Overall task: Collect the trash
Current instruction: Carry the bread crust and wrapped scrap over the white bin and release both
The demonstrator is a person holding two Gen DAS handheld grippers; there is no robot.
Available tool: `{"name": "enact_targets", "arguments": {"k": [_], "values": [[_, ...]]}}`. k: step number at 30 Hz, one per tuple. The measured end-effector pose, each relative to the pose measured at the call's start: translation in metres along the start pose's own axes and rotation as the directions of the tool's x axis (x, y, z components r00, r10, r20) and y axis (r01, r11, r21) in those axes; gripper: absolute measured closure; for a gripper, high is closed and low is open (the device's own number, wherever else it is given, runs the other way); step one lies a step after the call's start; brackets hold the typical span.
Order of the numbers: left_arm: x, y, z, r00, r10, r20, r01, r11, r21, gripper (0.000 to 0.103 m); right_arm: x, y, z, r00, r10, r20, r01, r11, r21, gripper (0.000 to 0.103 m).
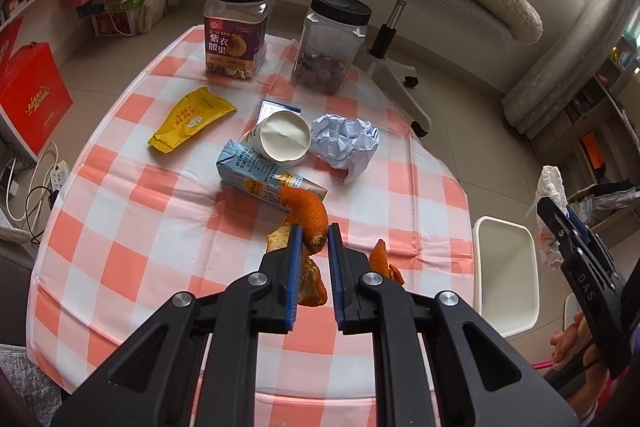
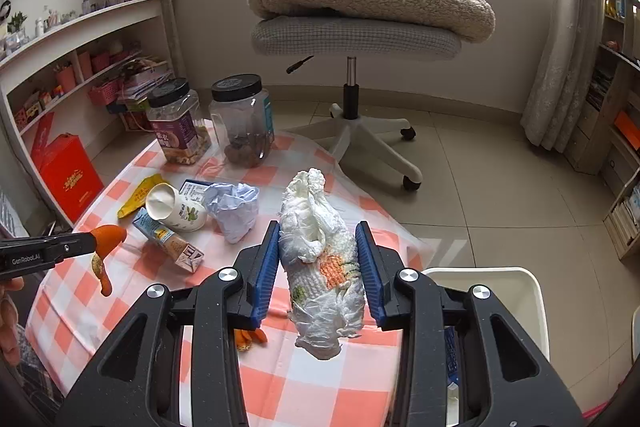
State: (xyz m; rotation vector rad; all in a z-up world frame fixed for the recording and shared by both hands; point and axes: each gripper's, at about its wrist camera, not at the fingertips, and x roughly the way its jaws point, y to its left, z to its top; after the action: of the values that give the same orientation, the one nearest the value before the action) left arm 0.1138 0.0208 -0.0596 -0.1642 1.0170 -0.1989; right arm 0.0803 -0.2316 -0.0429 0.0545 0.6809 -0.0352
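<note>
Two screw-top jars stood at the table's far edge: a labelled nut jar (image 1: 238, 27) and a clear jar (image 1: 331, 45) with dark fruit at its bottom. On the checked tablecloth (image 1: 132, 227) five bits of trash lay loose: one yellow wrapper (image 1: 191, 119), one tipped white cup (image 1: 283, 139), one small carton (image 1: 264, 179) lying flat just beside it, one ball of crumpled paper (image 1: 346, 143), and one small scrap of orange peel (image 1: 380, 259) near the table's near edge. One white bin (image 1: 506, 271) waited on the floor, just off the table's right side.

Both hands were up off the table, each gripper angled downward. The left gripper (image 1: 312, 237) was pinched nearly closed on a long curl of orange peel (image 1: 306, 211), which dangled below the pads, clear of the cloth. The right gripper (image 2: 318, 259) was clamped on a wad of crumpled tissue and plastic wrap (image 2: 320, 267), the bundle pressed between both blue pads (image 2: 267, 267) and hanging above the table's corner, near the bin.
</note>
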Motion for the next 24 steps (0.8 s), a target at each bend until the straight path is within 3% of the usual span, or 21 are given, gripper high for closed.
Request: {"name": "enact_targets", "arguments": {"k": [13, 19, 24], "values": [[0.008, -0.094, -0.012, 0.999, -0.048, -0.005, 0.048, 0.989, 0.143, 0.090, -0.042, -0.119, -0.015, 0.985, -0.174, -0.003, 0.170, 0.960, 0.223, 0.065], [0.015, -0.153, -0.017, 0.995, -0.098, -0.010, 0.098, 0.971, 0.219, 0.090, -0.065, -0.166, -0.022, 0.971, -0.240, 0.009, 0.225, 0.919, 0.325, 0.054], [0.022, -0.199, -0.025, 0.990, -0.136, -0.028, 0.139, 0.949, 0.283, 0.090, -0.082, -0.197, -0.028, 0.944, -0.331, 0.019, 0.301, 0.879, 0.370, 0.037]]}}
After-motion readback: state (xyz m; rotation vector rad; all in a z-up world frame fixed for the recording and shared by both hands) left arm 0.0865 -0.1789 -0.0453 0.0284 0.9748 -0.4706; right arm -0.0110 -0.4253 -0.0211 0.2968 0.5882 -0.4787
